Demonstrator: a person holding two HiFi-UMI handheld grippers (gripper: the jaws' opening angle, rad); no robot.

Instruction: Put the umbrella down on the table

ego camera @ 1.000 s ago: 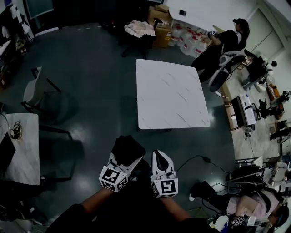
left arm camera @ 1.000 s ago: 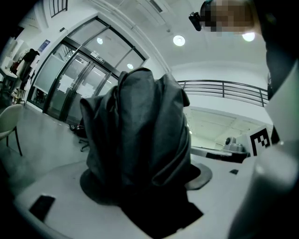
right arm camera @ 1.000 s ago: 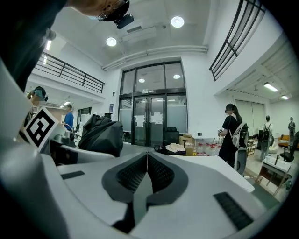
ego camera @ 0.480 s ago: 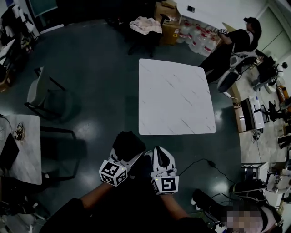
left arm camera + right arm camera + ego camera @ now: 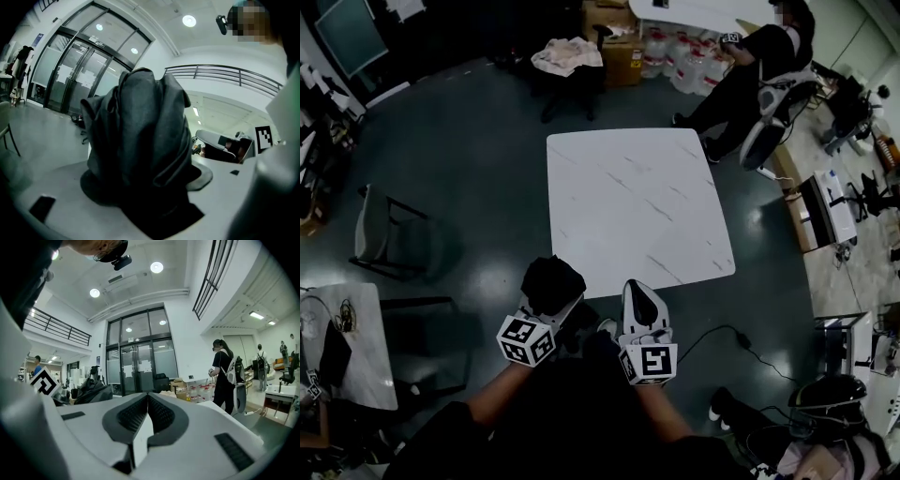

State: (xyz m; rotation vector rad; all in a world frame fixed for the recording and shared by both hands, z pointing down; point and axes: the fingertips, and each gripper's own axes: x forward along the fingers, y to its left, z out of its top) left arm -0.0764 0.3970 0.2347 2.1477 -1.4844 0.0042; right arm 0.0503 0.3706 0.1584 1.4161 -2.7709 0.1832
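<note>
Umbrella (image 5: 551, 281), folded and black, is clamped in the left gripper (image 5: 560, 307) and held in the air beside the near edge of the white surface (image 5: 633, 202), not resting on it. Right gripper (image 5: 639, 292) has its jaws pressed together on nothing. The carry looks nearly done; reaching over, lowering and releasing remain.

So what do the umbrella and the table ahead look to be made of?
The umbrella looks like thin synthetic fabric, dark grey to black, with a faint sheen: it bunches in soft folds and creases. The table top looks like white marble or a marble-print laminate, smooth: grey veins streak it, and the pictures cannot settle which.
</note>
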